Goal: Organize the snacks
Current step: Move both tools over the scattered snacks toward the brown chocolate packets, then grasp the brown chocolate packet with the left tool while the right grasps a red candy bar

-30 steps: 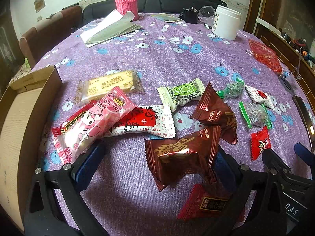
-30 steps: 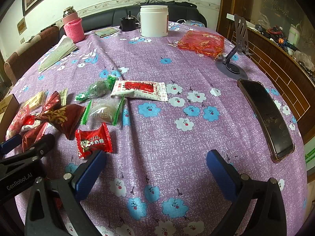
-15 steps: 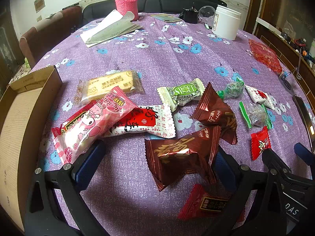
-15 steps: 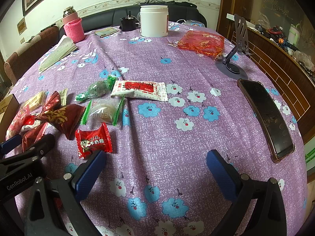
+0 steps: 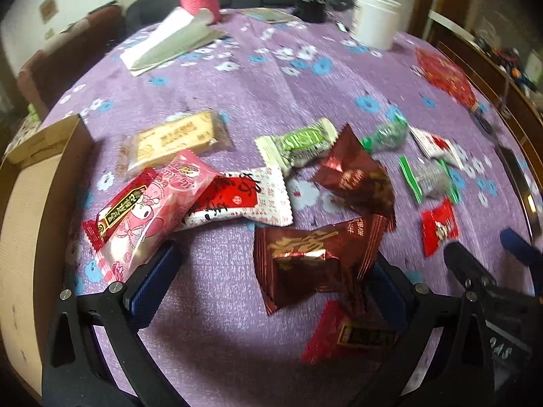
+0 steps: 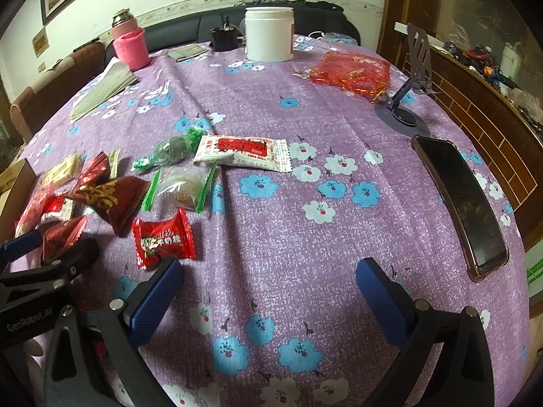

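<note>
The snacks lie scattered on the near left part of the purple cloth (image 6: 339, 108), just right of the open box (image 5: 30, 203), which I judge is where they are meant to go; none is in it yet as far as the frames show.

The left gripper (image 5: 271, 281) hangs low over this pile with its jaws spread and nothing between the pads. The brown pack (image 5: 315, 257) sits just ahead of them, its right end beside the right pad, so it looks like the likeliest first pick. The pink pack (image 5: 152, 210) lies over the left pad's tip and partly covers the red-and-white pack (image 5: 251, 200). A small dark red candy (image 5: 346, 335) lies near, under the brown pack's tail. Farther off are the yellow bar (image 5: 176, 139), the green candy (image 5: 298, 142) and a second brown pack (image 5: 356, 176).

The right gripper (image 6: 268, 291) is also spread and empty, over bare cloth at the near edge. The red candy (image 6: 163, 237) lies just beyond its left pad; a clear bag (image 6: 180, 190), a green twist (image 6: 169, 151) and a white pack (image 6: 244, 152) lie farther on.

Obstacles: the two grippers are close together, so the overlapping wrappers may drag one another. The phone (image 6: 461, 203), stand (image 6: 407, 101), red bag (image 6: 353, 71), white jar (image 6: 269, 34) and pink cup (image 6: 130, 49) lie well apart from the snacks.
</note>
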`<state>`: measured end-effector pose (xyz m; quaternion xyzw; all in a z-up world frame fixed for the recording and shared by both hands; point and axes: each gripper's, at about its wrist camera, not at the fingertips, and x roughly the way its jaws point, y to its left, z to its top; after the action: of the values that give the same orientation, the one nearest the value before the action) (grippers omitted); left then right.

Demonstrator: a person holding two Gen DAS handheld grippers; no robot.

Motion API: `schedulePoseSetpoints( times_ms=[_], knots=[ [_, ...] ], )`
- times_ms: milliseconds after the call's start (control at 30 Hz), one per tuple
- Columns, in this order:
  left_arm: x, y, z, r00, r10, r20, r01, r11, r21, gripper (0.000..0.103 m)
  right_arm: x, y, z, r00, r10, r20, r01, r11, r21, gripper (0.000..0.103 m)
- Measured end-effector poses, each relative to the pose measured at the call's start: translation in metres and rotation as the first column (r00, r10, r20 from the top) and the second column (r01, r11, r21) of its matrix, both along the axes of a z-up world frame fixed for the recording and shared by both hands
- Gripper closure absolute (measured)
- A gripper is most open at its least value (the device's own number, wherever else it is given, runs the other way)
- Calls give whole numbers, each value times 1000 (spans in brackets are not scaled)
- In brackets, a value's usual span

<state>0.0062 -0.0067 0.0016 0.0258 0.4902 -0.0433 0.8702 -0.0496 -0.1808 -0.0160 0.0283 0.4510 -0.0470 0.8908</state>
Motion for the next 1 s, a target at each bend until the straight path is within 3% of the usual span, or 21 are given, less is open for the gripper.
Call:
schedulePoseSetpoints(
  times_ms=[200, 300, 367, 433, 500, 567, 633, 667, 700, 767, 833, 1000],
  knots=[
    [-18, 3, 1, 997, -72, -25, 72, 997, -23, 1, -2, 2, 0, 999, 22, -29, -22, 1000, 1, 0],
    [-30, 14, 10, 996, -87, -26, 83, 988, -134, 15, -4, 4, 0, 1000, 14, -27, -14, 1000, -1, 0],
    [-43, 29, 25, 997, -71, 25, 75, 975, -208, 17, -6, 4, 0, 1000, 17, -25, -17, 1000, -1, 0],
    [-56, 41, 44, 992, -39, 120, 66, 971, -228, 17, -7, 3, 1, 1000, 17, -23, -17, 1000, 1, 0],
    [-78, 60, 72, 963, 15, 268, 51, 970, -237, 17, -8, 3, 2, 1000, 13, -20, -13, 1000, 4, 0],
    [-96, 81, 95, 913, 72, 402, 29, 970, -241, 16, -10, 3, 2, 1000, 14, -16, -14, 1000, 8, 0],
    [-107, 102, 108, 866, 104, 489, 14, 972, -233, 16, -11, 3, 3, 999, 23, -26, -23, 1000, 3, 0],
    [-108, 110, 110, 861, 105, 498, 13, 974, -227, 16, -11, 3, 4, 999, 30, -39, -30, 1000, -1, 0],
    [-104, 117, 110, 875, 110, 472, -10, 978, -210, 16, -12, 4, 5, 998, 28, -51, -28, 1000, -6, 0],
    [-94, 128, 104, 916, 100, 389, -22, 980, -199, 16, -23, 7, 17, 999, 44, 8, -44, 999, 3, 3],
    [-86, 141, 94, 944, 96, 317, -7, 963, -271, 16, -38, 20, 35, 989, 117, 91, -118, 993, 6, 3],
    [-83, 145, 72, 968, 82, 235, -11, 957, -289, 16, -61, 66, 57, 922, 352, 162, -358, 933, 10, 3]
  ],
)
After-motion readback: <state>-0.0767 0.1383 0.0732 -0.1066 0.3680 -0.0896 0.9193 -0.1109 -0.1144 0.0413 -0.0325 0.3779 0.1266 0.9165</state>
